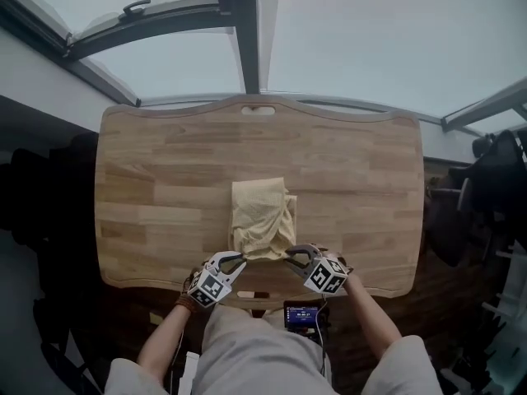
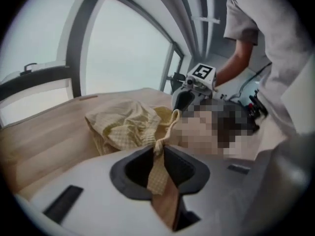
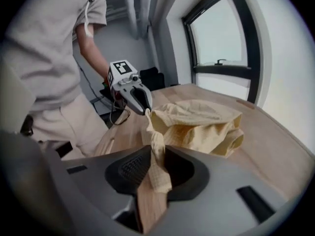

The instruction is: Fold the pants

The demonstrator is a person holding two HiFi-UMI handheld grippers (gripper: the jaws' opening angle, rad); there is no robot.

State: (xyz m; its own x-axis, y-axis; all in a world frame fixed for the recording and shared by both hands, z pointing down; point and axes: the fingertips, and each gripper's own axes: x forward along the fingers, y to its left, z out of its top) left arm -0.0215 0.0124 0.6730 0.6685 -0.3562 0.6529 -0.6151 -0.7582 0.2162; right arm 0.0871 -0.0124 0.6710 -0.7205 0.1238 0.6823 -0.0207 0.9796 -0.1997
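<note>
I see the pale yellow checked cloth pants (image 1: 262,219) bunched in a crumpled pile on the light brown wooden table (image 1: 156,179). The pile sits near the middle of the table, a little toward 6 o'clock, close to the near edge. My left tool (image 1: 237,259) is at 7 o'clock from the pile. My right tool (image 1: 291,254) is at 5 o'clock from it. Each tool is pinching a corner of the pants. In the left gripper view, a thin strip of yellow cloth is squeezed between the two dark pads (image 2: 134,168). The right gripper view shows the same for the right tool. The cloth runs from each tool back to the pile.
</note>
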